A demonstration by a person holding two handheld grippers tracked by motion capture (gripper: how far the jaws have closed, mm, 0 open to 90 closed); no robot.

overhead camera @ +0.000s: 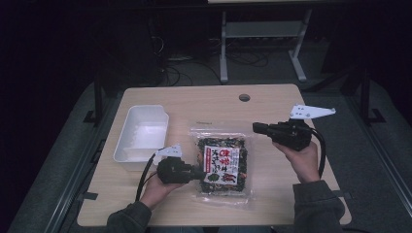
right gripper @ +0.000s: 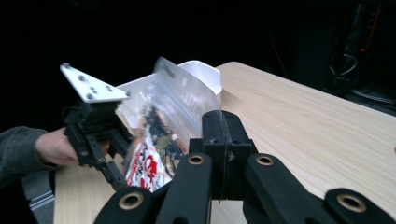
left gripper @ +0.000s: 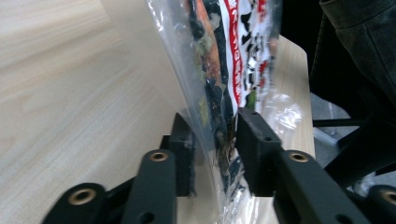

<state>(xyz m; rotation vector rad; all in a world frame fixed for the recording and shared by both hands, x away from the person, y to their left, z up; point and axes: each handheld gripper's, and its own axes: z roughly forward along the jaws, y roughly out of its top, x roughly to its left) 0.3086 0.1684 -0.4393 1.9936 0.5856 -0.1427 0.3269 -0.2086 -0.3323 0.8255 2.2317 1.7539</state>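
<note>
A clear plastic bag (overhead camera: pixel 223 162) of dark dried food with a red and white label lies at the middle of the wooden table (overhead camera: pixel 272 104). My left gripper (overhead camera: pixel 200 173) is shut on the bag's left edge. In the left gripper view its black jaws (left gripper: pixel 215 149) pinch the clear film of the bag (left gripper: pixel 224 56), which stands up between them. My right gripper (overhead camera: pixel 256 128) hangs above the table to the right of the bag's top, shut with nothing in it. In the right gripper view its jaws (right gripper: pixel 223 140) are pressed together and point toward the bag (right gripper: pixel 159 135).
An empty white rectangular tub (overhead camera: pixel 143 133) stands on the table left of the bag, also seen in the right gripper view (right gripper: pixel 205 74). A round cable hole (overhead camera: pixel 244 97) sits near the far edge. Grey desk legs (overhead camera: pixel 223 48) and cables lie on the floor beyond.
</note>
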